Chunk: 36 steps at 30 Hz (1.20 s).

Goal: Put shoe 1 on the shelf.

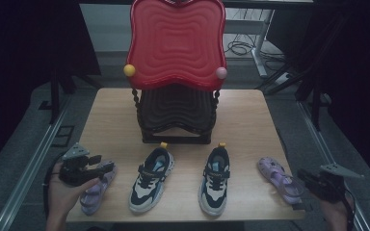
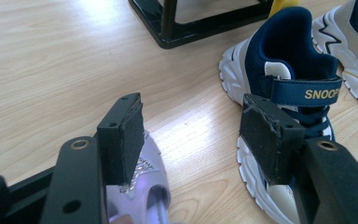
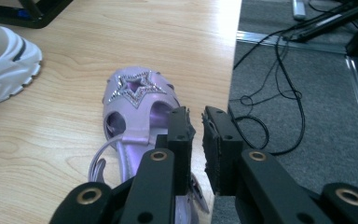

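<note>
Grippers at the two purple sandals

My left gripper (image 2: 191, 135) gaped wide over the left sandal (image 1: 96, 187); my right gripper (image 3: 198, 140), barely parted, gripped nothing beside the right sandal (image 3: 135, 107) at the surface (image 1: 178, 110) edge. Next, I judged, came closing on one.

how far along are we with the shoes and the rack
Nothing looks done: the left sneaker, right sneaker, left sandal and right sandal all sit on the table before the rack. In hand: the left claw hangs open over the left sandal; the right claw, jaws a slit apart and empty, is beside the right sandal. Left, probably: racking all four.
</note>
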Tool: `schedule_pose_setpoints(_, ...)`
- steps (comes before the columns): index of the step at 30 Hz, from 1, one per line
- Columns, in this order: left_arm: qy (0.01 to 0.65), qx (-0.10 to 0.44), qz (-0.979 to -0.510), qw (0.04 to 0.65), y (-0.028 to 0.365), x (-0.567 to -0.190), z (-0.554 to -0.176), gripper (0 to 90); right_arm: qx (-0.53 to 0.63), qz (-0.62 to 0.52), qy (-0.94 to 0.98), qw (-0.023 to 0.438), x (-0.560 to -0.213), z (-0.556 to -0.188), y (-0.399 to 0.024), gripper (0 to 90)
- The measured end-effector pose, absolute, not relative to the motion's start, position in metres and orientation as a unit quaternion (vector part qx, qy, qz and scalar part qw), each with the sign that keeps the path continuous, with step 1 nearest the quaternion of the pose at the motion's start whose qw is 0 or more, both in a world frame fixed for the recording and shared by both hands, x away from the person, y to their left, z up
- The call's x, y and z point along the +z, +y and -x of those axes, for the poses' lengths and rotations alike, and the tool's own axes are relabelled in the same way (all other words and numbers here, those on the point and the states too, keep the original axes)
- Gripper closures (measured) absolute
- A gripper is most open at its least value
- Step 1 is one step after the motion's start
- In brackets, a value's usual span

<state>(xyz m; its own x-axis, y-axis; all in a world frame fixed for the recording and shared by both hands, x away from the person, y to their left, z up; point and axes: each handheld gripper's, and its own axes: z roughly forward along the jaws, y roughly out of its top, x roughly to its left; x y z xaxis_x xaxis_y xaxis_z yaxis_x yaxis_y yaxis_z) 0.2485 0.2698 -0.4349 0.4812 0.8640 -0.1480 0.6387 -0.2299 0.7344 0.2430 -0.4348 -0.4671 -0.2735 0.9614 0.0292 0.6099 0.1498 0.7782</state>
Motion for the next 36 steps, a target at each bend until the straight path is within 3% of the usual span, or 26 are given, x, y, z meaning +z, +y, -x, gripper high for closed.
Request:
schedule_pose_setpoints(13, 0.498, 0.181, -0.76, 0.376, 0.293, -0.427, -0.224, 40.7, 0.358, -0.513, 0.745, 0.232, -0.461, -0.244, -0.43, 72.1)
schedule_pose_setpoints(36, 0.54, 0.157, -0.761, 0.324, 0.315, -0.459, -0.21, 40.6, 0.347, -0.503, 0.755, 0.235, -0.46, -0.23, -0.423, 59.5)
